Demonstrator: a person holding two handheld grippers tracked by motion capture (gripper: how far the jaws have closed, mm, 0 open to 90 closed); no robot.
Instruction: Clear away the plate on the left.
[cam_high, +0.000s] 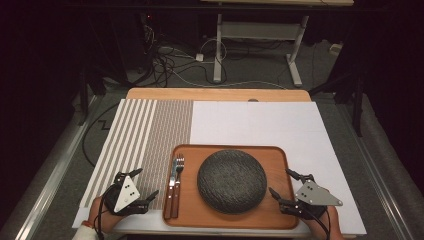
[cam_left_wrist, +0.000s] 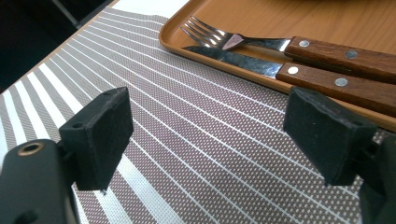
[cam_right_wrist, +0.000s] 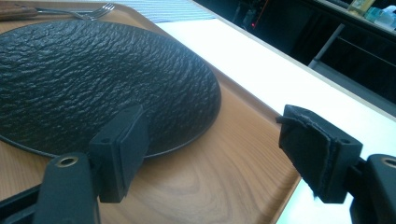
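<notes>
The wooden tray (cam_high: 280, 210) sits on the tabletop between both grippers, holding a black textured plate (cam_high: 231, 181), a fork (cam_high: 179, 175) and a knife (cam_high: 172, 187). The cutlery's long axes run away from the person, along the tray's left rim. The left gripper (cam_high: 142, 188) hovers over the striped placemat (cam_high: 150, 130), jaws spread and empty, the knife nearest. The right gripper (cam_high: 286, 184), also spread and empty, straddles the tray's right rim beside the plate.
</notes>
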